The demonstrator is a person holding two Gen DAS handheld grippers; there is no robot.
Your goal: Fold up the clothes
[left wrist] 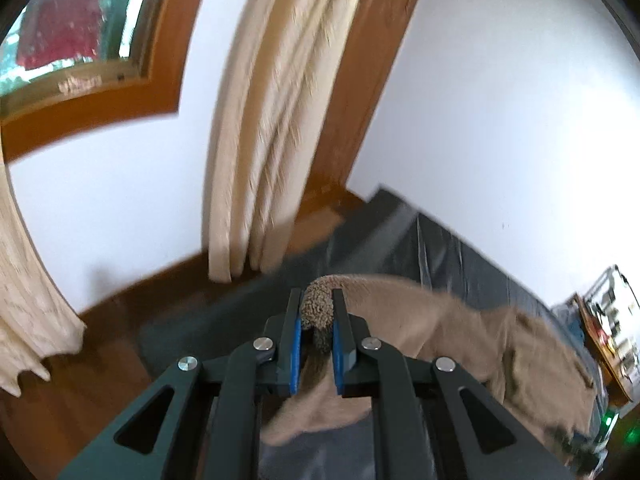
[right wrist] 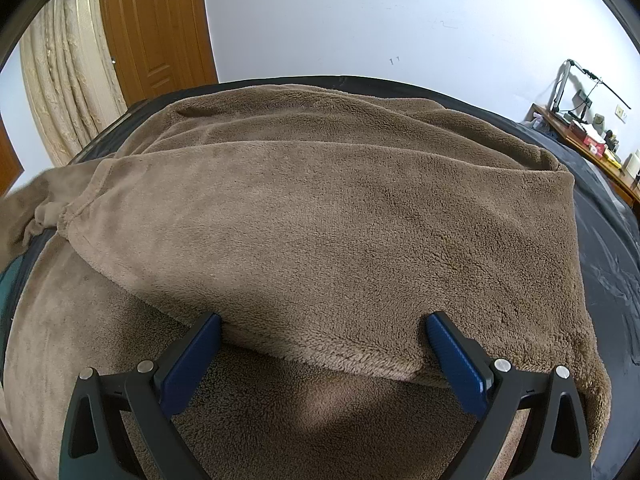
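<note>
A brown fleece garment lies spread over a dark bed, with one layer folded over another. My right gripper stands open just above the folded edge, its blue pads wide apart and holding nothing. In the left wrist view my left gripper is shut on a bunched end of the same brown garment, lifted above the dark bed. The fleece trails from the jaws down and to the right.
Cream curtains hang beside a wooden door and a window. White walls stand behind the bed. A cluttered wooden desk sits at the far right. Wooden floor shows at left.
</note>
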